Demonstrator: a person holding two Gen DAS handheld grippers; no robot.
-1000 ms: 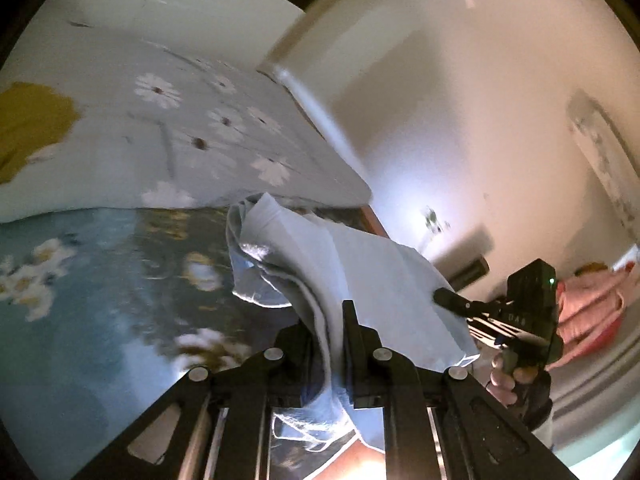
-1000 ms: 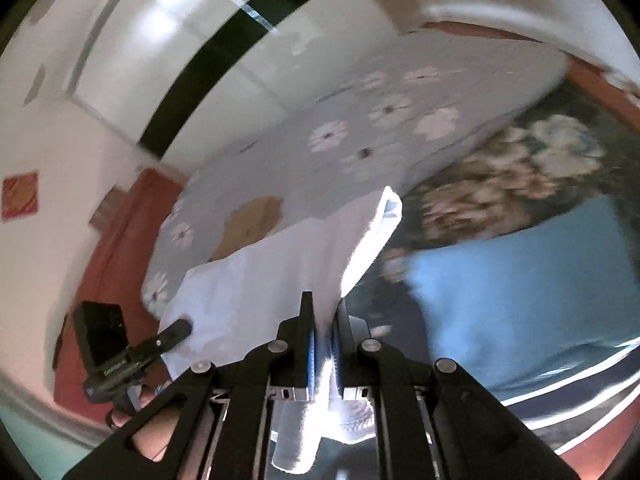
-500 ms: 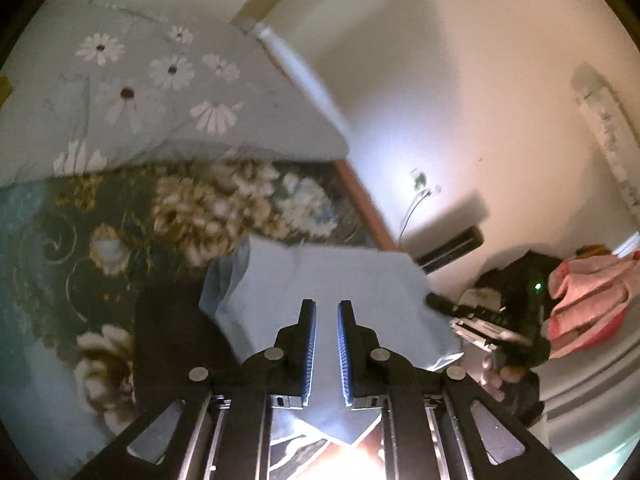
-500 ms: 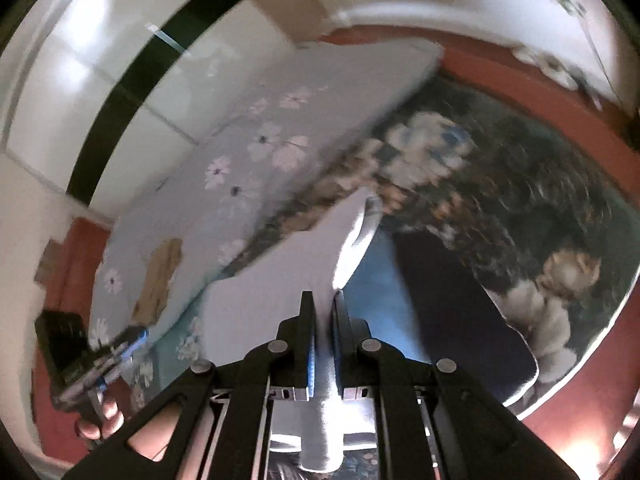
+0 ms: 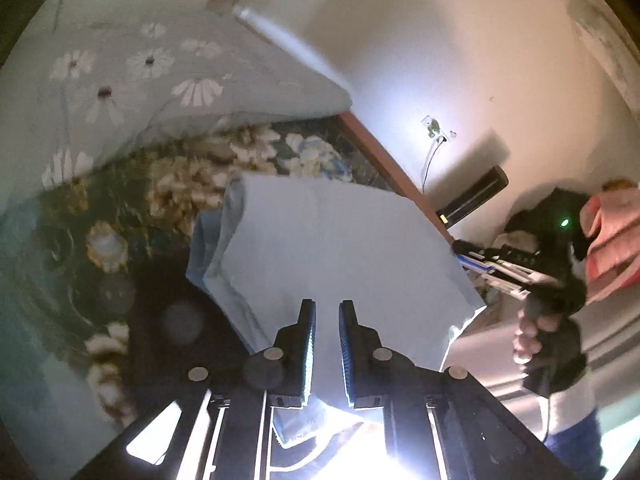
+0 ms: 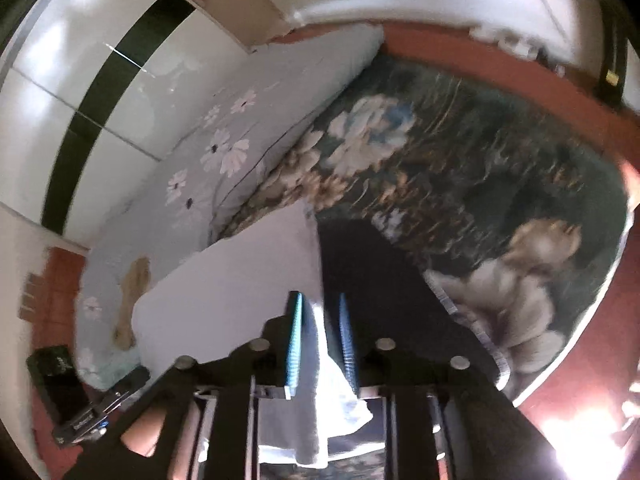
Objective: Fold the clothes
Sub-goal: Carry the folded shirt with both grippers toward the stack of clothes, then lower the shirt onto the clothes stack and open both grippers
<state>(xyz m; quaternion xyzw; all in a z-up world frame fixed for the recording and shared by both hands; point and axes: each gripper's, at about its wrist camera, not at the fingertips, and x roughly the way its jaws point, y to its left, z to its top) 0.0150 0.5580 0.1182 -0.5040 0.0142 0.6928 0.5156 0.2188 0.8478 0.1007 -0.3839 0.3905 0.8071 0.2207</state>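
Observation:
A pale blue-white folded garment [image 5: 332,240] lies over the dark floral bedspread [image 5: 132,208]; it also shows in the right wrist view [image 6: 236,280]. My left gripper [image 5: 327,312] is open above the garment's near edge, with cloth showing between the jaws but not pinched. My right gripper [image 6: 319,308] is open too, with the garment's near edge hanging loose between its fingers. The right gripper also shows in the left wrist view [image 5: 492,258], at the garment's right corner. The left gripper appears low left in the right wrist view [image 6: 96,408].
A grey daisy-print quilt [image 5: 132,72] lies at the back of the bed. A dark cloth [image 6: 392,292] lies on the bedspread beside the garment. The bed's wooden edge [image 5: 384,160] runs along a white wall with a socket [image 5: 434,128]. Pink clothes [image 5: 612,240] sit at right.
Both grippers lowered the garment onto the bed. The left jaws opened half a second ago; the right jaws have opened since. The garment now lies flatter.

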